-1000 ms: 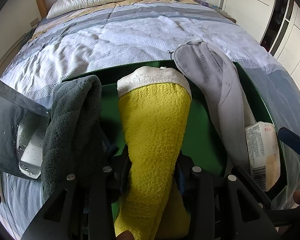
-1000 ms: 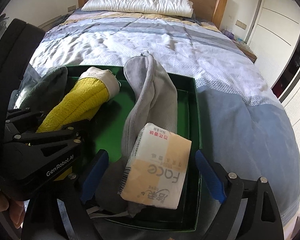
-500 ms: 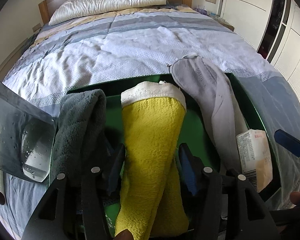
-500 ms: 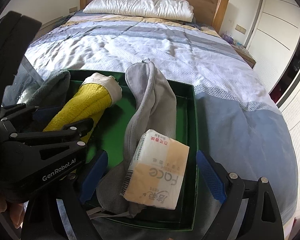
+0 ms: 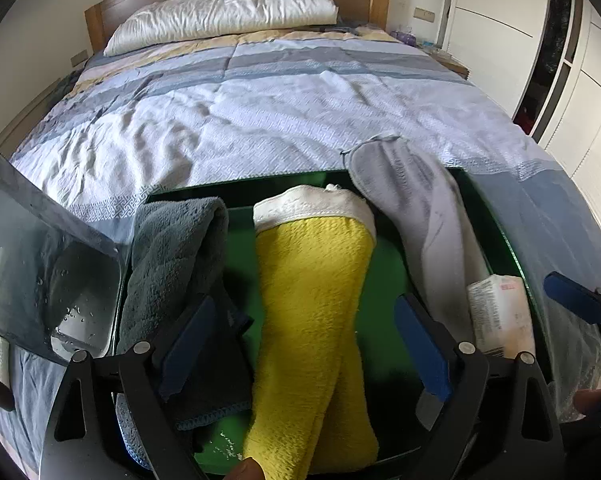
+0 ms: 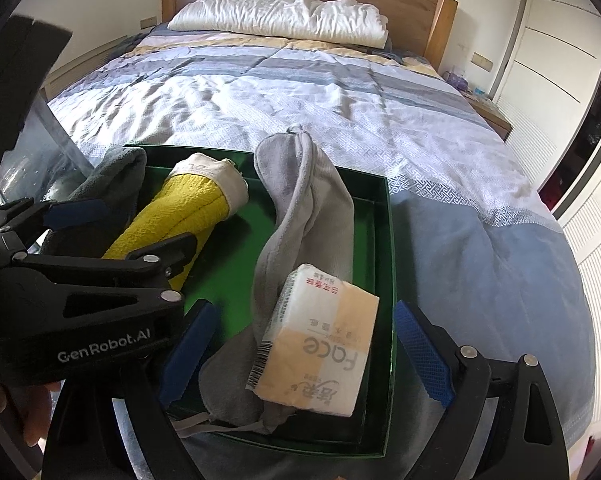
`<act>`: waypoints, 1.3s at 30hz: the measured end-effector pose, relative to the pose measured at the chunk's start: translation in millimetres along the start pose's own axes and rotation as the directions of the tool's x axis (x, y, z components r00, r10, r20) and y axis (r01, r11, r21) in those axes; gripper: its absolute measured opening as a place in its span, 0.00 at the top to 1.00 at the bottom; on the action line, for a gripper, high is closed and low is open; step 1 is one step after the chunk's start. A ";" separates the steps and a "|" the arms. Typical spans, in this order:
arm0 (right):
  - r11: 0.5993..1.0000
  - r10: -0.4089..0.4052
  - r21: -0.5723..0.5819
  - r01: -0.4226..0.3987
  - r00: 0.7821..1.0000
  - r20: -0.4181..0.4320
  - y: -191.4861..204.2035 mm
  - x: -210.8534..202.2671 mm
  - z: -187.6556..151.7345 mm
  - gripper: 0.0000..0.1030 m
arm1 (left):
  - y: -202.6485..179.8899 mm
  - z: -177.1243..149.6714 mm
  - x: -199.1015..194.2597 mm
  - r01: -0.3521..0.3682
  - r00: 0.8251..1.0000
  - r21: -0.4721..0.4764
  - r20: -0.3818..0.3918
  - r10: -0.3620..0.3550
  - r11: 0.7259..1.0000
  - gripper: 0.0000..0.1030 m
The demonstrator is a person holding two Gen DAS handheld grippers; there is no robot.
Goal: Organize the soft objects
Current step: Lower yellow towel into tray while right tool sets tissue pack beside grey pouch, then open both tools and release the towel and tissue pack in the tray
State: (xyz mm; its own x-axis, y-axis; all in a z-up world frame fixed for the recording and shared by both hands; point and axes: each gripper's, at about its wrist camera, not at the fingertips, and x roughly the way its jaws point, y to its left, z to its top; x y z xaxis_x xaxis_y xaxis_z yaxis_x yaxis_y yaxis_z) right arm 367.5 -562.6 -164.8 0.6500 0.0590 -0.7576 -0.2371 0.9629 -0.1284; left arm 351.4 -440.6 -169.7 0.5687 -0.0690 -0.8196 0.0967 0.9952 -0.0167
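Green tray on striped bedspread, holding four soft items.
- Yellow towel roll: tray centre, white-hemmed end at 12 o'clock.
- Dark grey towel: tray's 9 o'clock side.
- Light grey cloth: 3 o'clock side of yellow roll.
- Tissue pack: atop light grey cloth, 5 o'clock corner; printed face legible in right view only.
- Left gripper: jaws spread, straddling yellow roll, not touching.
- Right gripper: jaws spread either side of tissue pack, no contact.
- Clear container: beside tray at 9 o'clock; interior seen in left view only.
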 end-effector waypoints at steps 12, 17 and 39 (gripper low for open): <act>1.000 -0.011 -0.020 0.012 0.999 0.032 5.9 -9.6 1.7 0.01 | -3.6 4.7 -19.6 0.017 0.997 0.003 0.077 -0.017 1.000 0.05; 1.000 -0.017 -0.016 0.018 0.999 0.037 5.0 -14.5 1.4 0.01 | -1.4 7.2 -27.8 0.029 0.995 -0.005 0.097 -0.028 1.000 0.02; 0.997 -0.078 -0.007 0.079 0.994 0.076 11.1 -43.8 6.0 0.00 | 7.0 15.2 -53.0 0.051 0.989 -0.030 0.137 -0.046 0.998 0.01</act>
State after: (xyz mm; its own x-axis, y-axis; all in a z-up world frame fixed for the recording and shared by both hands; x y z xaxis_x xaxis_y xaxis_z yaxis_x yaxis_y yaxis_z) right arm 340.7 -552.9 -129.2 0.7193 0.0037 -0.6947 -0.1905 0.9627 -0.1922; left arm 334.3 -431.0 -117.7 0.6701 -0.1239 -0.7318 0.1008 0.9920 -0.0757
